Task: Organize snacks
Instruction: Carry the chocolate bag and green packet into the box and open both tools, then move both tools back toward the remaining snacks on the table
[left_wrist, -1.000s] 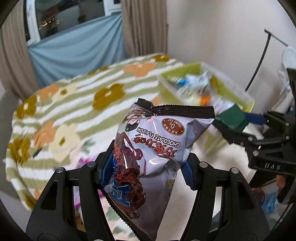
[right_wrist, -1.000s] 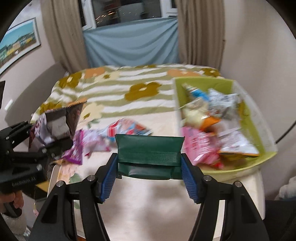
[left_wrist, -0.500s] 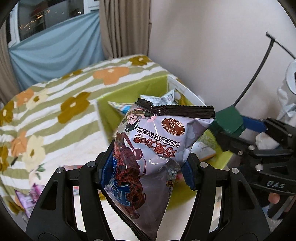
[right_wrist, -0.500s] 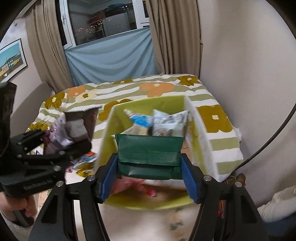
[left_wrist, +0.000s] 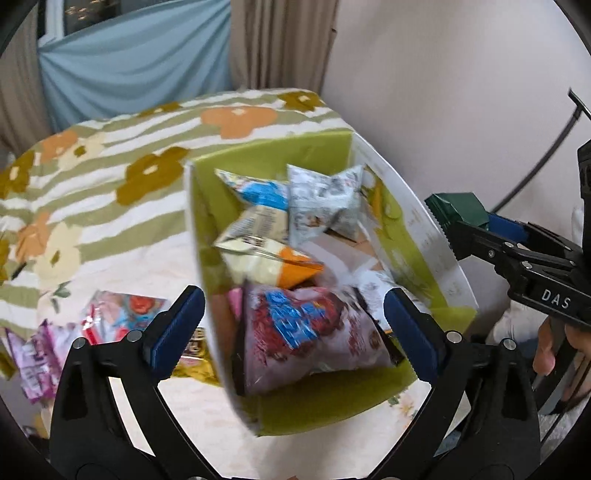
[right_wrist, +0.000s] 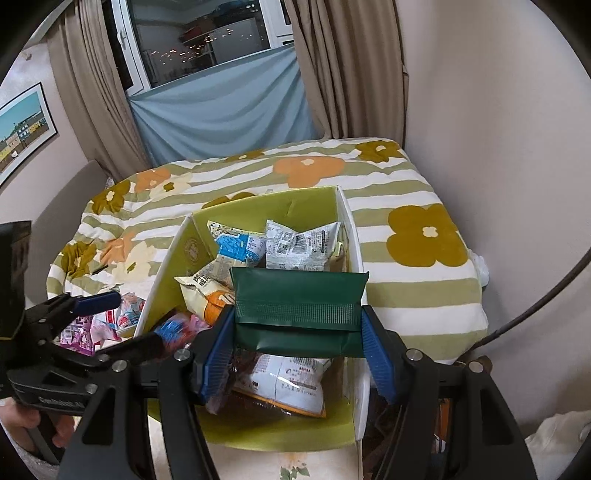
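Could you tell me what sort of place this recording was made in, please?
Probably a room in a home, perhaps a bedroom: a flowered blanket covers the surface under the snack box, beige curtains frame a window, and a framed picture hangs on the wall.

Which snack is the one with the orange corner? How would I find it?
Look on the flowery striped blanket for the green box full of snack packets. In the middle of the box lies a pale cream packet with an orange corner. The packets behind it are blue-and-white and grey-white, and the one in front is purple and red; only this one has orange.
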